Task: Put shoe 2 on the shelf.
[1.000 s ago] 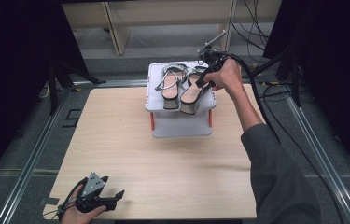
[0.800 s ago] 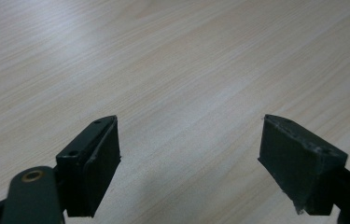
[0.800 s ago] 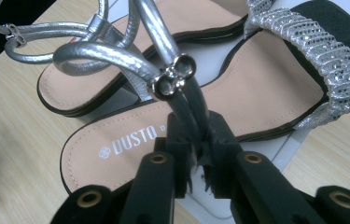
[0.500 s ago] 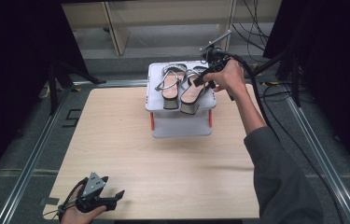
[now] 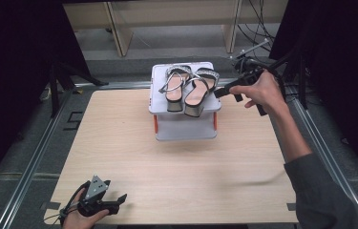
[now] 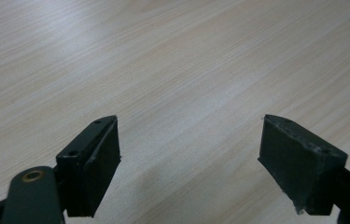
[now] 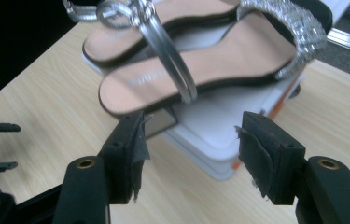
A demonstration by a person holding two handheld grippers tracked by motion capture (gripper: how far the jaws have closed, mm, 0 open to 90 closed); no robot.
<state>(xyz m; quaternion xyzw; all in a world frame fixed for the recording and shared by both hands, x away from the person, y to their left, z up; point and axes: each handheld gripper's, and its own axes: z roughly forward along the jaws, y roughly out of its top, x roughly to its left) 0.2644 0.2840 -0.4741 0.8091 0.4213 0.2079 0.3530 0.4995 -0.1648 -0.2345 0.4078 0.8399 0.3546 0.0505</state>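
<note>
Right tool (image 5: pixel 222 91) is released: jaws have just been opening, nothing is gripped between them, and it is held just beside the right sandal (image 5: pixel 198 89). 2 sandals are seen side by side on the white box (image 5: pixel 186 126) at the far bench (image 5: pixel 176 162) edge. Left tool (image 5: pixel 119 200) is released, low over the near-left bench.
</note>
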